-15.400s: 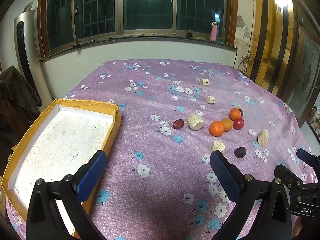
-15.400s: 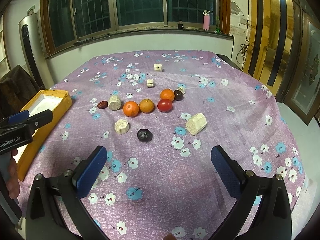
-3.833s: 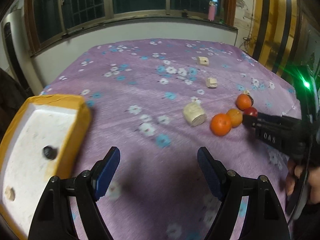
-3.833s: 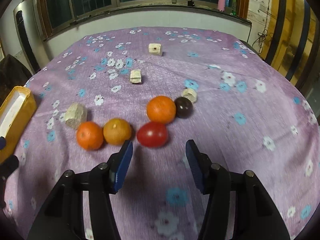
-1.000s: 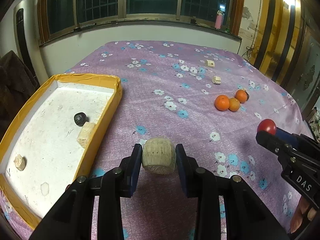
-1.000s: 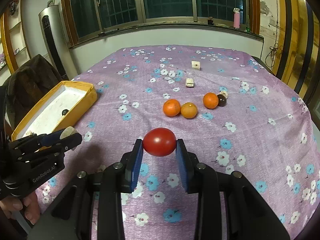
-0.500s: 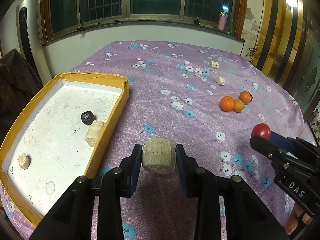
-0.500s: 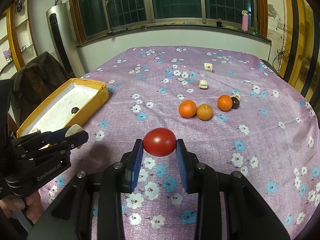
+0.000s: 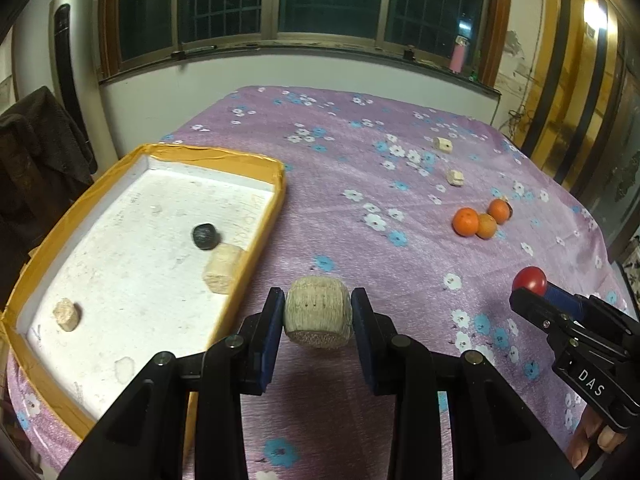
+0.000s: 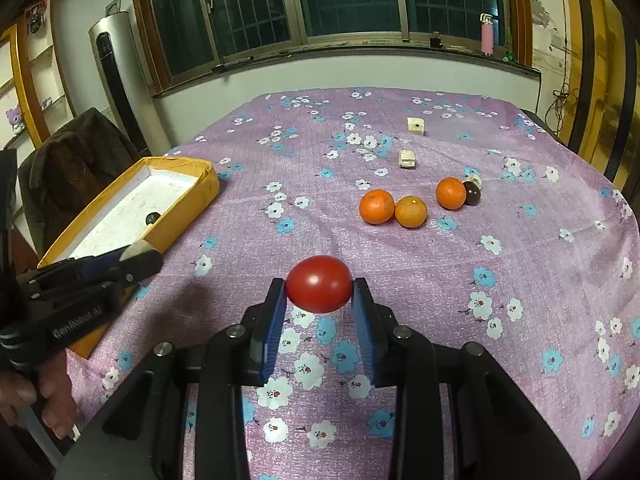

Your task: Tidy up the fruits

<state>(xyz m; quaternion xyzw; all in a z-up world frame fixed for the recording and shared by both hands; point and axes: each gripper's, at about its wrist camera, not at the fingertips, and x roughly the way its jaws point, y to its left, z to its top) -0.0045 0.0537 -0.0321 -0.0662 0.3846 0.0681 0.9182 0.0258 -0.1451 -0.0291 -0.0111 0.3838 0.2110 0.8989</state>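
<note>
The left gripper clamps a beige cylindrical chunk above the floral tabletop, just beside the yellow-rimmed tray. The right gripper grips a red tomato; three oranges lie beyond on the cloth.

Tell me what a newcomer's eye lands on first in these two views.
First the red tomato, clamped between the jaws of the right gripper above the purple flowered tablecloth. Next the pale ridged chunk held the same way in the left gripper, just right of the yellow-edged tray. Then the three oranges clustered farther back on the cloth.
</note>
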